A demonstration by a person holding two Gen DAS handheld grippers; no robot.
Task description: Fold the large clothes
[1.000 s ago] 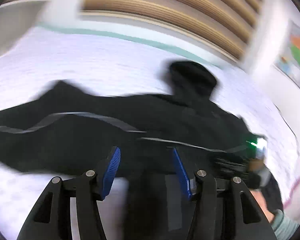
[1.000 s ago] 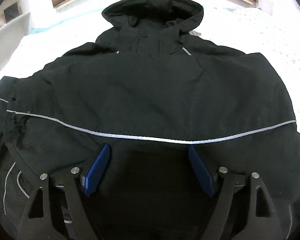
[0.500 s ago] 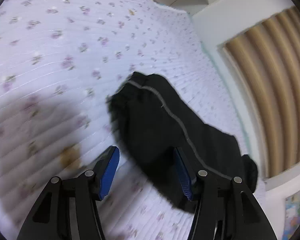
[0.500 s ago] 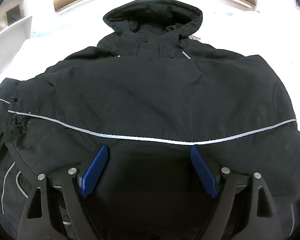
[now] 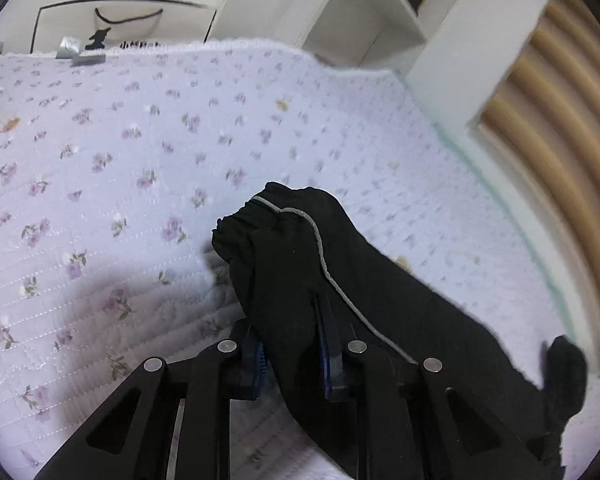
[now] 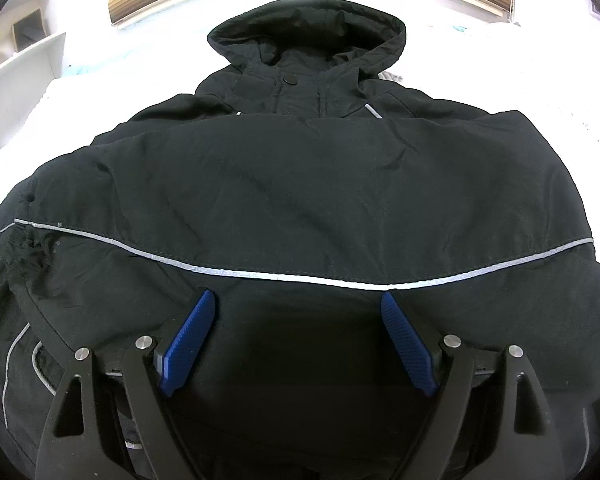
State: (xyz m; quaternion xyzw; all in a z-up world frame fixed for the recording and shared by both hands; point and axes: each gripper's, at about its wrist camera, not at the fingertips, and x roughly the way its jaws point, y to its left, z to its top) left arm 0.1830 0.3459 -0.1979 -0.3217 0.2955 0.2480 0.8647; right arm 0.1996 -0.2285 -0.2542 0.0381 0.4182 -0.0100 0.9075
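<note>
A black hooded jacket (image 6: 300,180) with grey reflective stripes lies spread on the bed, its hood (image 6: 308,28) at the far end. My right gripper (image 6: 298,340) hovers over the jacket's lower body, open, with only flat fabric beneath its blue pads. In the left wrist view one sleeve (image 5: 300,248) stretches out over the bedspread, its gathered cuff (image 5: 240,224) just beyond the fingertips. My left gripper (image 5: 292,352) has its jaws closing on this sleeve a little behind the cuff, and the blue pads (image 5: 330,344) press into the bunched fabric.
A quilted floral bedspread (image 5: 100,160) spreads left of and beyond the sleeve. A white shelf unit (image 5: 360,12) and a white bag (image 5: 120,28) stand past the bed's edge. A wooden slatted headboard (image 5: 560,120) runs along the right side.
My left gripper swung from over the jacket's body out to the sleeve end, rolled, and closed its jaws on the sleeve. The right gripper stayed where it was, open.
</note>
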